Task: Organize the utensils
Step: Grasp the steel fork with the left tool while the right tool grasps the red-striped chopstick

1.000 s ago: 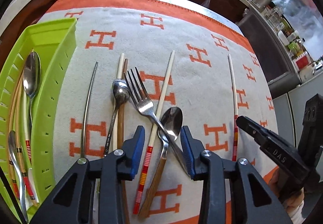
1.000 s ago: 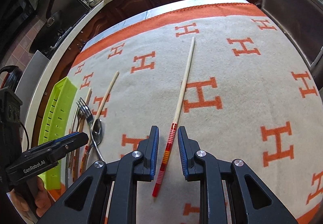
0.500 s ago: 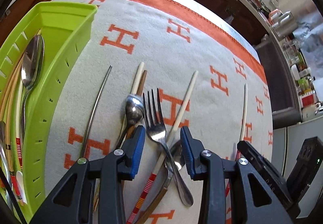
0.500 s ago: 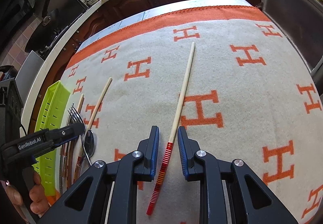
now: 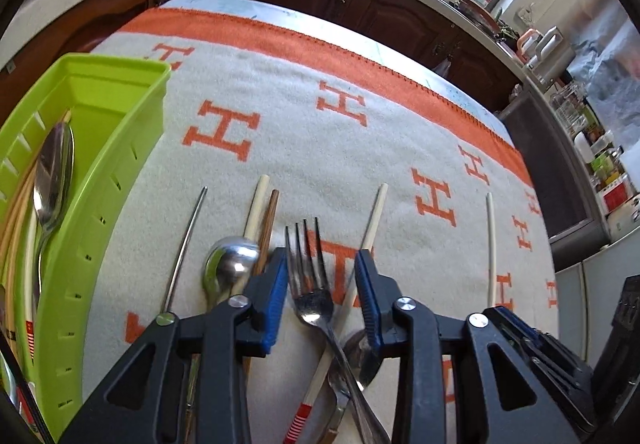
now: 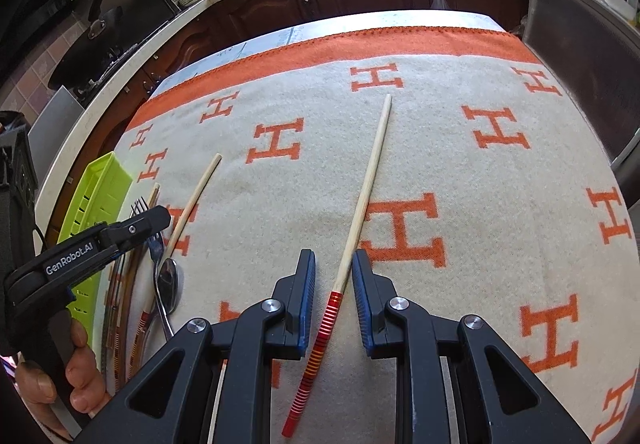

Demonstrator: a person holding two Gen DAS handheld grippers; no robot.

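Left gripper (image 5: 322, 298) closing in around the fork (image 5: 310, 286) without pinching it yet, spoon (image 5: 230, 270) and chopsticks (image 5: 370, 228) crowding alongside, green tray (image 5: 120, 147) sitting left, H-patterned blanket (image 5: 312, 147) lying underneath.

Left tongs (image 5: 322, 300) closing around fork (image 5: 310, 284).

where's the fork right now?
Left wrist view: the fork lies on the blanket between the closing left gripper jaws, with a spoon to its left and a chopstick to its right.
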